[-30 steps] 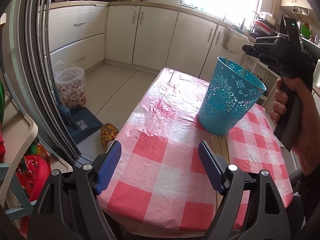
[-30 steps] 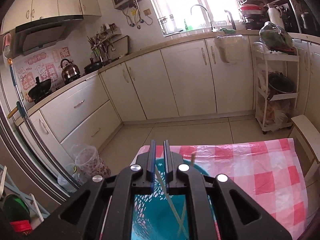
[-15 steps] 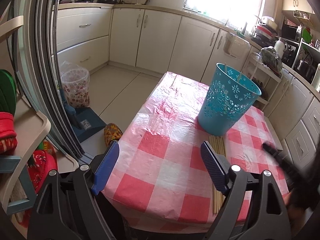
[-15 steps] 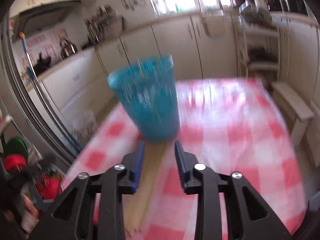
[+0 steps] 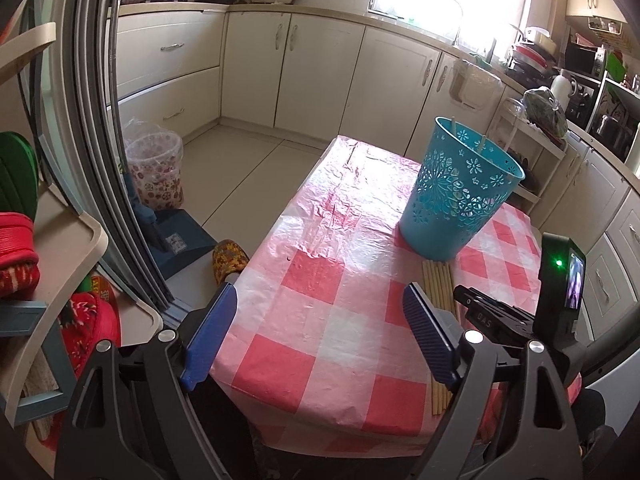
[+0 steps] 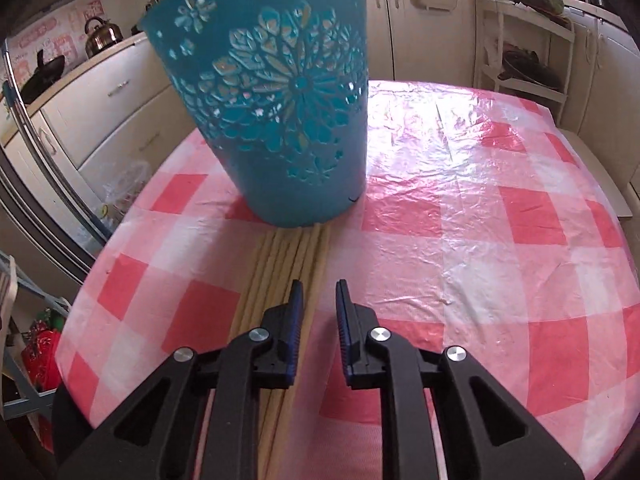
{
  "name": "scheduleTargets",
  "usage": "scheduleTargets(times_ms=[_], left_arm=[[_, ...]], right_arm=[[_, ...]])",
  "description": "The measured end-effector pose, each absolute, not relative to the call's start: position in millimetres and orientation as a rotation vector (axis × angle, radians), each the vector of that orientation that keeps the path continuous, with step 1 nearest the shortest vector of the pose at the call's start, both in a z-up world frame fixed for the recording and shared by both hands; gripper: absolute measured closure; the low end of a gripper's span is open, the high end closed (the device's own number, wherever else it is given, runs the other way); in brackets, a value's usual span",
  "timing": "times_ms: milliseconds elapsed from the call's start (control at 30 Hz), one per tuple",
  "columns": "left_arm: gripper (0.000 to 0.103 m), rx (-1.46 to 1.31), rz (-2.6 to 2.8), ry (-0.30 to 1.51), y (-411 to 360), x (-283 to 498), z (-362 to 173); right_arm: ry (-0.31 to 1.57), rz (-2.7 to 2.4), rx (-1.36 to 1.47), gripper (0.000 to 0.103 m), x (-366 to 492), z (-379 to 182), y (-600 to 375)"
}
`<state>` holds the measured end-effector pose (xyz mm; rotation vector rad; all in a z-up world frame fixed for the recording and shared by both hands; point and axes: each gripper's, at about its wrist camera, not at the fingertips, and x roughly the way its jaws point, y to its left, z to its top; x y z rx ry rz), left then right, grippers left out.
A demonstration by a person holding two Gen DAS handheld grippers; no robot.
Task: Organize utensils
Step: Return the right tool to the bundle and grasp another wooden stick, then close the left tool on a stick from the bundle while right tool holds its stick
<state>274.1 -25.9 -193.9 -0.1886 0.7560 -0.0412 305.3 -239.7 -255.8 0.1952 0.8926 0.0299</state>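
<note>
Left wrist view: left gripper (image 5: 316, 312) hovering off the near-left corner of the worktop (image 5: 320, 312), jaws spread wide, holding nothing. Teal cut-out basket (image 5: 460, 196) standing upright toward the right edge of the worktop, a few stick ends poking above its rim. Bundle of wooden chopsticks (image 5: 438, 280) lying flat on the checked cloth, far ends touching the basket base, near ends reaching the near edge. Right gripper (image 5: 496, 312) showing low over the near-right corner, just right of the bundle, green light glowing on its body; jaw gap not readable from this side. Bagged bin (image 5: 156, 172) and blue dustpan (image 5: 176, 244) sitting on the floor left of the worktop, patterned slipper (image 5: 230, 258) beside them.

Right wrist view: right gripper (image 6: 318, 300) sitting low over the chopsticks (image 6: 288, 252) near the near edge, jaws parted narrowly, gripping nothing. Left finger overlapping the rightmost sticks, right finger over bare cloth; contact with the sticks not clear. Basket (image 6: 276, 112) filling the upper centre, sticks running from under its base back toward the camera. Kettle (image 6: 102, 36) showing on the far counter at left.
</note>
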Motion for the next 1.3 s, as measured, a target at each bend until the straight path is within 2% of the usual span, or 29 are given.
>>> scheduleTargets(times_ms=[67, 267, 767, 1300], left_arm=[[0.022, -0.187, -0.042, 0.765, -27, 276, -197], [0.022, -0.16, -0.061, 0.79, -36, 279, -202], [0.022, -0.013, -0.144, 0.959, -128, 348, -259], [0.022, 0.099, -0.119, 0.994, -157, 366, -276]], right_arm=[[0.895, 0.025, 0.173, 0.086, 304, -256, -240], [0.918, 0.054, 0.109, 0.096, 299, -255, -241], [0.893, 0.056, 0.238, 0.096, 252, -260, -295], [0.872, 0.09, 0.267, 0.096, 248, -261, -299]])
